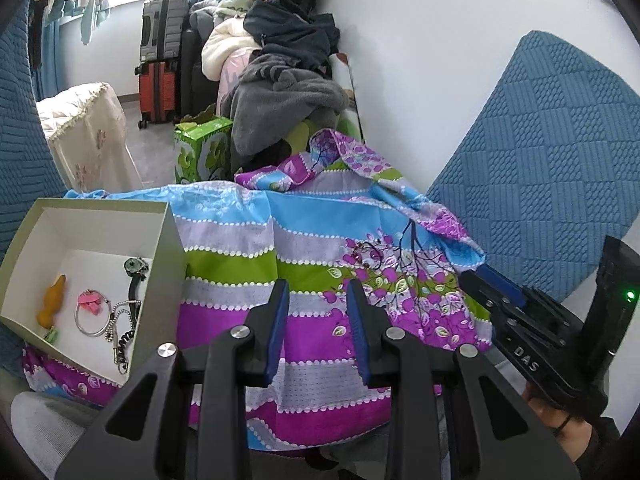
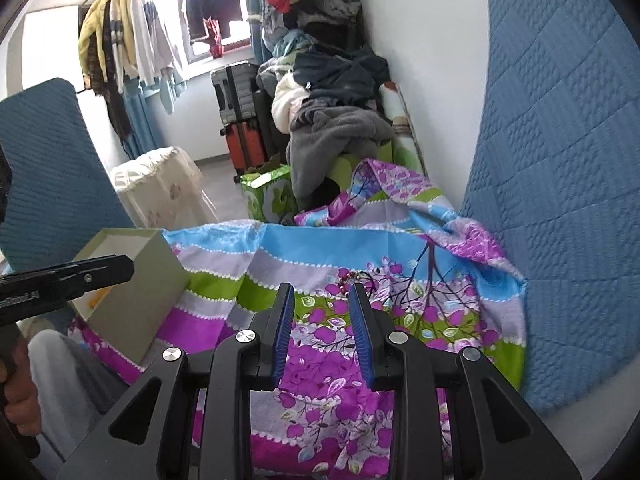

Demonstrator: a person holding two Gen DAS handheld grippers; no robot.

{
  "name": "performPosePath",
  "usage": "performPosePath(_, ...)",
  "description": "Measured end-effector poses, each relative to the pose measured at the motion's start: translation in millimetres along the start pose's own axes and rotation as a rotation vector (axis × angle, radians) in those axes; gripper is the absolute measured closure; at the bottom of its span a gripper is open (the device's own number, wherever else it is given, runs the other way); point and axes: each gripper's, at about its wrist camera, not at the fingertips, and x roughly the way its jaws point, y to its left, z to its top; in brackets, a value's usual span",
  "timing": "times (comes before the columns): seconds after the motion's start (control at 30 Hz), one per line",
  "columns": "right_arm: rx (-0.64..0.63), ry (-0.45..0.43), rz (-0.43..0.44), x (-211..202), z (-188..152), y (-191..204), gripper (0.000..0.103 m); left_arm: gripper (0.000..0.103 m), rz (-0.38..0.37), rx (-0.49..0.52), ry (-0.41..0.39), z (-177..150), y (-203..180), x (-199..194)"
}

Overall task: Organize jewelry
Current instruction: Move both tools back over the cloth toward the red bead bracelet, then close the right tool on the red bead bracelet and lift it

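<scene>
Both the left gripper (image 1: 318,284) and right gripper (image 2: 322,288) are spread (nothing between them); beaded bracelet (image 2: 352,279) lies far of the right one, box (image 1: 174,240) left.

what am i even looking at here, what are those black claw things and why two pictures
Those are two hand-held grippers; a person holds one in each hand. Each carries a camera looking along its fingers, so one picture is from the left gripper and the other from the right gripper. Both are open and hold nothing. Below them lies a colourful striped cloth. At the left stands an open box with jewelry already inside: a silver bangle, a pink piece, an orange piece. One beaded bracelet lies out on the cloth.
</scene>
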Motion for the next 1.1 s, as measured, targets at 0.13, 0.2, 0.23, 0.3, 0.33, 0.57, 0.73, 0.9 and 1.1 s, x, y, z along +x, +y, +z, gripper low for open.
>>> performPosePath(0.13,0.006,0.032,0.018,24.5,-0.6,-3.5,0.077,0.073,0.008,-0.008,0.022,1.0,3.7,14.1)
performPosePath(0.2,0.006,0.047,0.022,34.9,-0.2,-5.2,0.077,0.073,0.007,-0.013,0.031,2.7,5.2,21.9)
performPosePath(0.23,0.003,0.052,0.020,39.7,-0.4,-5.9,0.077,0.073,0.008,-0.015,0.041,3.9,5.8,28.3)
performPosePath(0.3,0.001,0.064,0.015,51.8,0.0,-9.6,0.077,0.073,0.005,-0.020,0.054,5.8,6.6,37.9)
performPosePath(0.33,0.004,0.071,0.015,57.2,0.0,-12.4,0.077,0.073,0.000,-0.021,0.061,7.0,6.8,43.8)
performPosePath(0.57,0.020,0.112,-0.002,93.8,-0.2,-32.4,0.082,0.073,0.005,-0.025,0.088,16.7,6.5,86.8)
performPosePath(0.73,0.021,0.154,-0.003,122.6,-0.8,-45.2,0.085,0.073,0.010,-0.026,0.119,19.8,8.0,116.6)
performPosePath(0.9,0.029,0.191,-0.006,151.6,-3.2,-58.6,0.086,0.073,0.022,-0.022,0.152,20.9,12.2,146.1)
performPosePath(1.1,0.009,0.235,-0.017,181.0,-7.3,-65.4,0.086,0.073,0.014,-0.060,0.200,16.5,22.7,173.4)
